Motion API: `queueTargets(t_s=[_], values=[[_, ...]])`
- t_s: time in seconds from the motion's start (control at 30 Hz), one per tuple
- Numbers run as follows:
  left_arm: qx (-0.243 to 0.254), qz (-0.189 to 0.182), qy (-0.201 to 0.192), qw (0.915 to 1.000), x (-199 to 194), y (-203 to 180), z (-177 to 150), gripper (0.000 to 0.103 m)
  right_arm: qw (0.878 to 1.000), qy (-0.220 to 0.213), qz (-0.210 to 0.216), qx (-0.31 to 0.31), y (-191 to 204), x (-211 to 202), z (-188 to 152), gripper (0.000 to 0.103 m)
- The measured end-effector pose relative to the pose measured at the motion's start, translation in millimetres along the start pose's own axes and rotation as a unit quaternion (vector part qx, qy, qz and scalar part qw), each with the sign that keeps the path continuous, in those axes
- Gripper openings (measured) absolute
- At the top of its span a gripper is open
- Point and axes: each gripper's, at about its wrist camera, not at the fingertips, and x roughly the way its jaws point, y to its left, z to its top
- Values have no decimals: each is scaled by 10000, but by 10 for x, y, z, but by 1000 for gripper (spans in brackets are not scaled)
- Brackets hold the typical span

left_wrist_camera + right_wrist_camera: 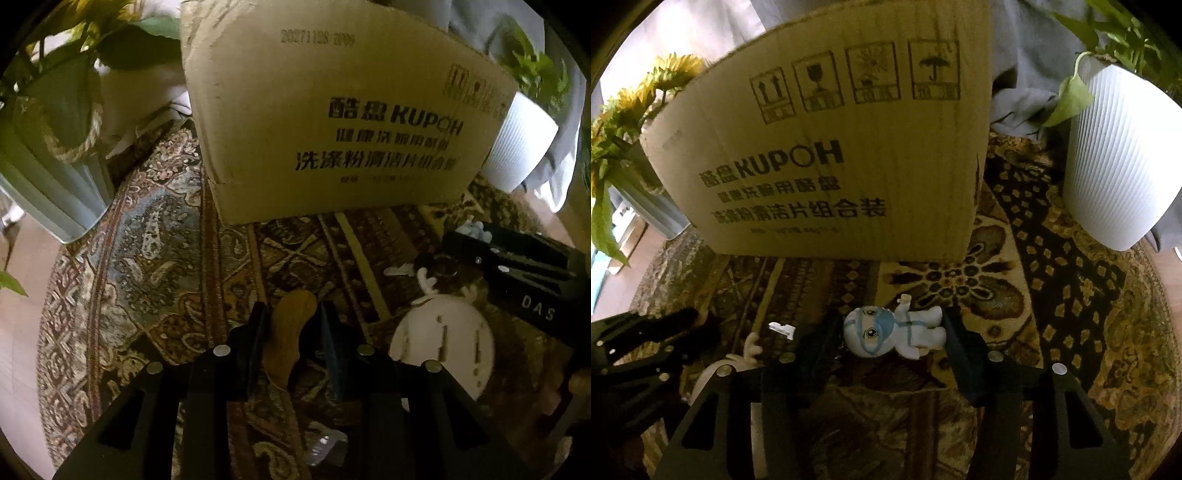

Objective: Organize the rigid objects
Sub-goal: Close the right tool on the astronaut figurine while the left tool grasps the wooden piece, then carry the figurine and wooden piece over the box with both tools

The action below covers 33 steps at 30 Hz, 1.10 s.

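Note:
My left gripper stands open around a brown wooden handle-shaped piece that lies on the rug between its fingers; the jaws do not visibly touch it. My right gripper is open with a small white and blue doll figure lying on its side between the fingers. A cardboard box printed KUPOH stands on the rug just beyond both grippers and also fills the right wrist view. The right gripper body shows at the right of the left wrist view.
A patterned round rug covers the floor. A white round slotted object with antlers lies right of my left gripper. A white ribbed pot stands at right, a glass vase with sunflowers at left. A small clear piece lies near.

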Motion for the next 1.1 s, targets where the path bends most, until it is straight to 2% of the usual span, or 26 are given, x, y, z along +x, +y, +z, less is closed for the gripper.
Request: queueTargets(t_s=[0.57, 1.1], values=[[65, -4, -779, 9969, -494, -40, 150, 29, 9986, -509, 19, -136, 153, -538, 194, 56], [187, 50, -1559, 9876, -1053, -130, 384, 29, 9931, -1145, 44, -250, 260, -1125, 396, 56]])
